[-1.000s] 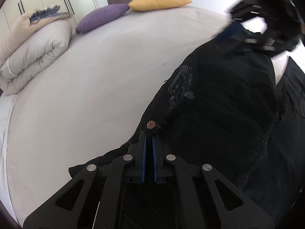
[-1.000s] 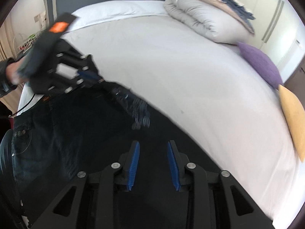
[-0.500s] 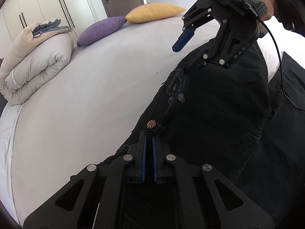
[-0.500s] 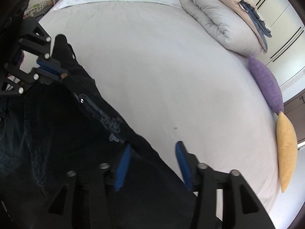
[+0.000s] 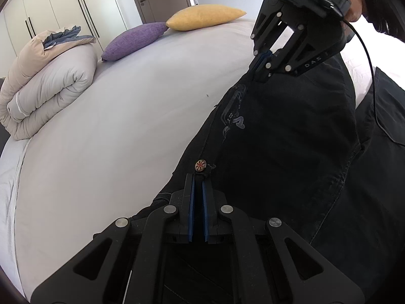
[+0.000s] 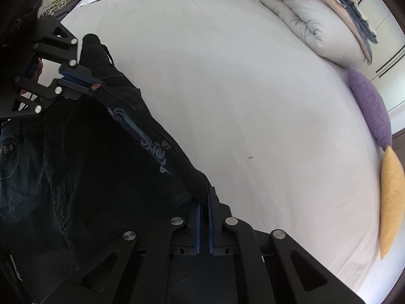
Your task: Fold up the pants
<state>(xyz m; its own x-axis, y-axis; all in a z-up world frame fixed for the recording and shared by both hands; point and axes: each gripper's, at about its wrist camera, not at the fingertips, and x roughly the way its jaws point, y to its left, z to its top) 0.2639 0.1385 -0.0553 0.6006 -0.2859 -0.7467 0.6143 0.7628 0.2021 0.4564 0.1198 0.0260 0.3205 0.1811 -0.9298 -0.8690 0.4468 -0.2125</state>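
Gripping pants point(image 5: 291, 131) edge: left gripper point(image 5: 198, 177) clamped near button point(image 5: 200, 165), right gripper point(image 6: 205, 197) clamped further along. Risk: thick denim slipping out mid-lift, fold skewing.

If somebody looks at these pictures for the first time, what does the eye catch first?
First come the black pants on the pale bed, gripped along one edge by the left tongs near a Union Jack button and the right tongs. Then the purple pillow and yellow pillow at the far edge.

1 pants point(image 5: 291, 131), 2 claws point(image 5: 198, 177) point(image 6: 204, 192), 2 pillows point(image 5: 136, 39) point(image 5: 205, 16), 1 duvet point(image 5: 50, 81).
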